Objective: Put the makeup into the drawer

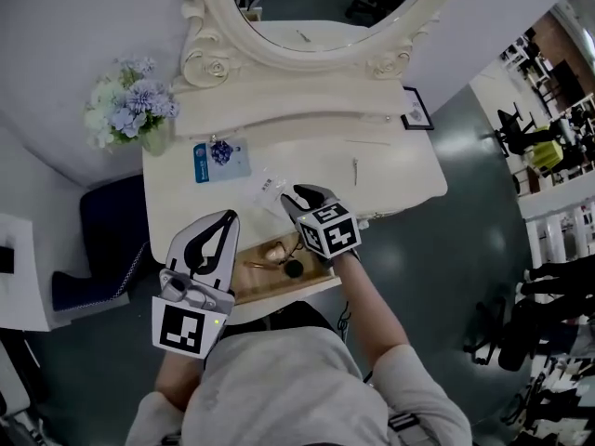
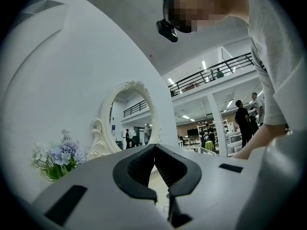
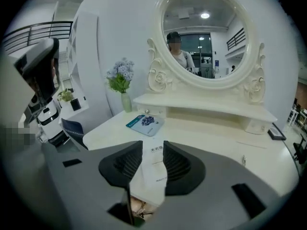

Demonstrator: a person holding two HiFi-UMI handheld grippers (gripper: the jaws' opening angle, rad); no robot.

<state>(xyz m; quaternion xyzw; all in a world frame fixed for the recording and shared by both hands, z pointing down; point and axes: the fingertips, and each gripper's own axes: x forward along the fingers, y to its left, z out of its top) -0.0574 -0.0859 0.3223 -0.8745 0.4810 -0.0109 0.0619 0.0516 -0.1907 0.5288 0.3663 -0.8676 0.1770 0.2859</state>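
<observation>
White packet [image 3: 154,169], small and printed, lies flat on the cream desk [image 1: 390,175], and it sits right in the gap of the right hand-held gripper [image 1: 296,198]. The jaws are spread, one ribbed pad on each side, and I see neither pad pressing on it, so I read this as lined up rather than caught. The packet's long axis runs almost straight ahead of that hand-held gripper, leaning a touch off its line, with the near end down by the jaw roots and the far end just past the tips. So the narrow width faces the pads, which looks like the right way round for a pinch.

The open drawer [image 1: 265,282] lies behind and below the right hand-held gripper, on the person's side, already holding a few small things. The carry should be a short pull back and down.

The left hand-held gripper [image 1: 228,216] sits off to the side, farther from the packet, tips pressed together on nothing. The right one is clearly nearer.
</observation>
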